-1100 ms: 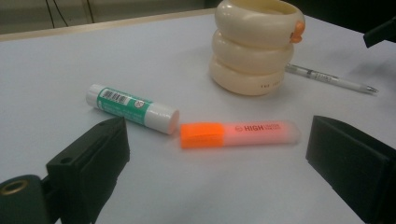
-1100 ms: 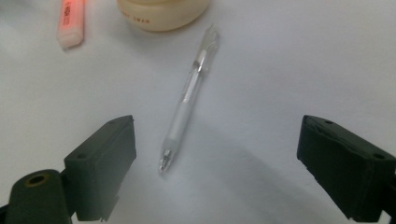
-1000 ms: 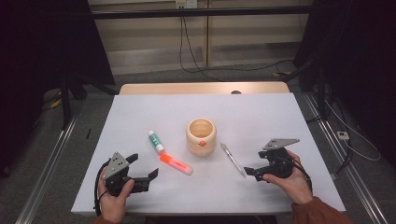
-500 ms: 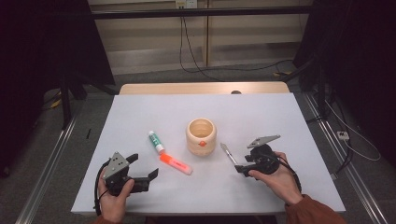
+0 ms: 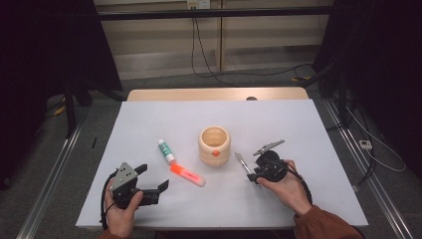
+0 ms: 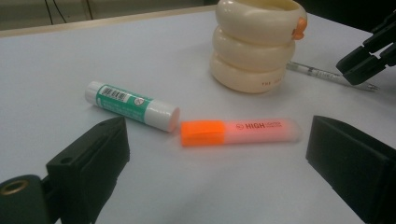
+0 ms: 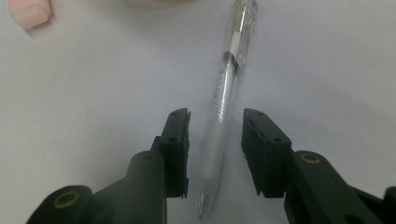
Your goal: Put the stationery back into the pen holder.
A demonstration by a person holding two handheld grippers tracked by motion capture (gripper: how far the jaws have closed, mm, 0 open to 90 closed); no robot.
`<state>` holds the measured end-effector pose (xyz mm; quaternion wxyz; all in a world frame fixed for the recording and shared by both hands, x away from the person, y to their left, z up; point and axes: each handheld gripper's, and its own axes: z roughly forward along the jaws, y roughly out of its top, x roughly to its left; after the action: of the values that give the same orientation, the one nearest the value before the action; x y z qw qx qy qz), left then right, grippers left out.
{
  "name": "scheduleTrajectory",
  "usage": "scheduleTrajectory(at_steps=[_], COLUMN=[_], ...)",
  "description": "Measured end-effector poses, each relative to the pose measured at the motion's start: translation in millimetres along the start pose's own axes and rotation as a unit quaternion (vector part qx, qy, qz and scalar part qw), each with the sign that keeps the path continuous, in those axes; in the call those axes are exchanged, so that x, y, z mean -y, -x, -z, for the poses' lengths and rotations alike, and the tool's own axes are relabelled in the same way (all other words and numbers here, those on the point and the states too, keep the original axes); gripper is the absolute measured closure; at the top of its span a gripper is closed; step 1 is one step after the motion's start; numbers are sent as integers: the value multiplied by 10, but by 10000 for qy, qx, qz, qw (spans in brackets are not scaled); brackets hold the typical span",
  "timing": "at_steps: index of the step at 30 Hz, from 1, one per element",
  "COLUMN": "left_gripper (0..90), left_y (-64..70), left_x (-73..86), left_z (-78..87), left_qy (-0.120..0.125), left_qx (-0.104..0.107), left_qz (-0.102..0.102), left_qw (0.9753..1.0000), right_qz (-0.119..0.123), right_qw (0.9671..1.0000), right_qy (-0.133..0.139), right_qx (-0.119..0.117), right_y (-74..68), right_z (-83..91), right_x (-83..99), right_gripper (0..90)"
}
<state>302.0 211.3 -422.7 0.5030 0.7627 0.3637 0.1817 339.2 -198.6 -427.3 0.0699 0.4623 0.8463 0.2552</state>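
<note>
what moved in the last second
The right gripper slid left across the table to the clear pen, its open fingers now on either side of the barrel, not closed. The left gripper, glue stick, highlighter and cup stayed put.

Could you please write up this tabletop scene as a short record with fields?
surface: white table
right gripper: open, jaws on either side of the clear plastic pen, not yet closed on it
left gripper: open, holding nothing, near the table's front left
centre: cream ribbed wooden cup with an orange spot, upright
left of cup: green-and-white glue stick and orange highlighter, both lying flat, ends close together
pen position: lying flat, right of the cup
</note>
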Motion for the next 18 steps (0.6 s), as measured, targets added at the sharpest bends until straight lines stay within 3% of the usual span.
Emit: scheduleTrajectory(at_steps=[10,15,18], left_gripper=[60,60,59], left_y=[0,6,7], left_x=[1,-2,-1], left_z=[-2,-4,-10], left_qy=[-4,-6,-18], left_qx=[5,3,8], left_qz=[11,-16,1], left_qw=[10000,10000,10000], right_qz=[31,-188,-184], right_qw=[9993,9989,9982], right_qy=[-290,-379,-458], right_qx=[216,211,335], right_y=[-48,-11,-50], right_z=[-74,-86,-91], right_x=[-37,-68,-86], right_gripper=[717,779,790])
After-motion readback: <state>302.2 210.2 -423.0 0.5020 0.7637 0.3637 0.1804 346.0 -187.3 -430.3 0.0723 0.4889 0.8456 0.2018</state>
